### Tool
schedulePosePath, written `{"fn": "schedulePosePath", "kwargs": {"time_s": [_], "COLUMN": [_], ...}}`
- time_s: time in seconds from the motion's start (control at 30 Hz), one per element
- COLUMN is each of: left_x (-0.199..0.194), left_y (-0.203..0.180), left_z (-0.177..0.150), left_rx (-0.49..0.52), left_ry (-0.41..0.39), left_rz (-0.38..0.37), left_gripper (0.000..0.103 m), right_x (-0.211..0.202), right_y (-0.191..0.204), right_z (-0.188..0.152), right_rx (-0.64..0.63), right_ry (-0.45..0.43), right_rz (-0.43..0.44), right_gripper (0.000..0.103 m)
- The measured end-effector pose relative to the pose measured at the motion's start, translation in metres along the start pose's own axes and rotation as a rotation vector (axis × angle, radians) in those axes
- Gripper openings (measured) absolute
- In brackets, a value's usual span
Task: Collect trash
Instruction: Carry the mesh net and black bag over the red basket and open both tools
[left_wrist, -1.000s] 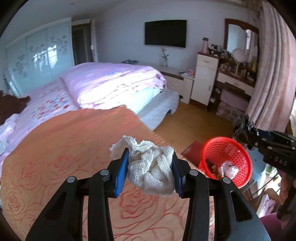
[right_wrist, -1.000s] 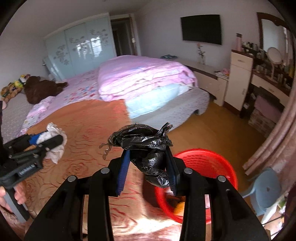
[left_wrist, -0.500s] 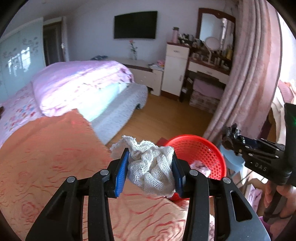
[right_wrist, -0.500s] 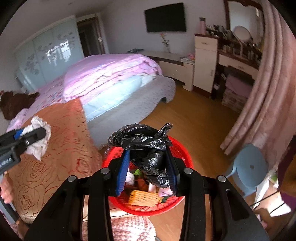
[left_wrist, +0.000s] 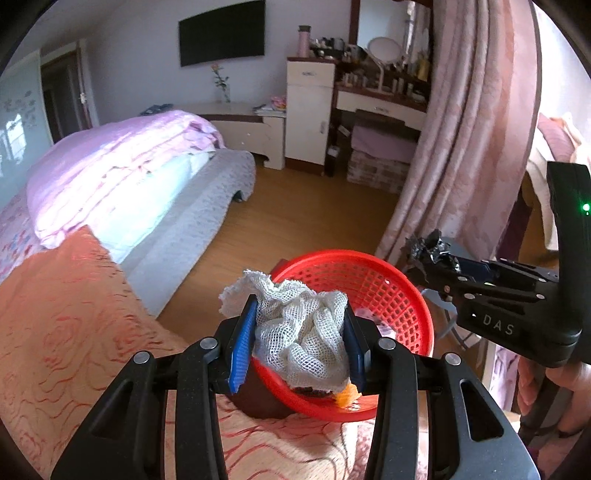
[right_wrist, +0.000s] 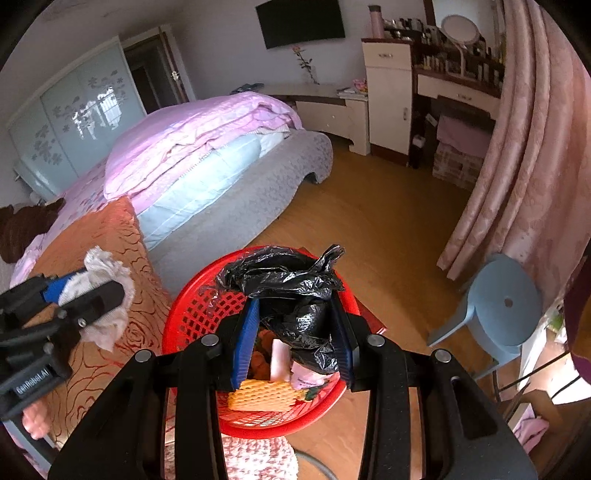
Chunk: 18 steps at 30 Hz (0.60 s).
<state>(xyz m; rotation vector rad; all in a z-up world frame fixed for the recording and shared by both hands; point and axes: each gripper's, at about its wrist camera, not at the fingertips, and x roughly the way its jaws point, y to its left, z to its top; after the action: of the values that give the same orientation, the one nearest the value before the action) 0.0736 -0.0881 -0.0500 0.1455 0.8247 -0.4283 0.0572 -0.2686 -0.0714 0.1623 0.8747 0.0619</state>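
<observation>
Bedroom, crumpled white mesh (left_wrist: 301, 330), black bag (right_wrist: 295, 295)

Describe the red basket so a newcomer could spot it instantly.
Beside the bed's orange rose-patterned blanket, on the wooden floor, sits the red basket. Round, lattice-walled plastic, already holding scraps, including a yellow foam net. Nothing else nearby is bright red; the stool to its right is pale blue.

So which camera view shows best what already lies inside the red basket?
The right wrist view: it looks down into the red basket, showing an orange foam net and wrappers. The left wrist view shows mostly its rim, with contents hidden behind white mesh.
</observation>
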Motion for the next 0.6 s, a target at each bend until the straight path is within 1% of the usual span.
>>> {"fn": "schedulePosePath", "kwargs": {"time_s": [0.1, 0.17, 0.23, 0.37, 0.43, 0.47, 0.5, 0.53, 0.6], "left_x": [0.011, 0.017, 0.021, 0.024, 0.022, 0.021, 0.021, 0.020, 0.018], "left_y": [-0.003, -0.004, -0.005, -0.005, -0.004, -0.004, -0.004, -0.003, -0.002], "left_z": [-0.002, -0.003, -0.003, -0.004, -0.005, -0.005, -0.004, -0.004, -0.004], "left_rx": [0.007, 0.009, 0.008, 0.011, 0.011, 0.011, 0.010, 0.008, 0.005], "left_ry": [0.022, 0.036, 0.046, 0.045, 0.039, 0.036, 0.034, 0.030, 0.022], "left_rz": [-0.016, -0.026, -0.034, -0.040, -0.043, -0.042, -0.042, -0.041, -0.034], "left_gripper": [0.040, 0.043, 0.050, 0.060, 0.068, 0.069, 0.071, 0.075, 0.077], "right_x": [0.009, 0.015, 0.020, 0.027, 0.029, 0.029, 0.029, 0.029, 0.027], "right_y": [-0.002, -0.001, -0.001, -0.001, -0.002, -0.003, -0.004, -0.005, -0.006], "right_z": [-0.002, -0.003, -0.003, -0.005, -0.005, -0.006, -0.006, -0.005, -0.005], "right_rx": [0.010, 0.012, 0.012, 0.020, 0.028, 0.042, 0.053, 0.060, 0.069], "right_ry": [0.021, 0.036, 0.046, 0.061, 0.067, 0.068, 0.068, 0.069, 0.068], "right_rz": [0.001, 0.004, 0.007, 0.015, 0.023, 0.031, 0.034, 0.035, 0.044], "right_gripper": [0.036, 0.036, 0.036, 0.038, 0.045, 0.053, 0.058, 0.059, 0.065]}}
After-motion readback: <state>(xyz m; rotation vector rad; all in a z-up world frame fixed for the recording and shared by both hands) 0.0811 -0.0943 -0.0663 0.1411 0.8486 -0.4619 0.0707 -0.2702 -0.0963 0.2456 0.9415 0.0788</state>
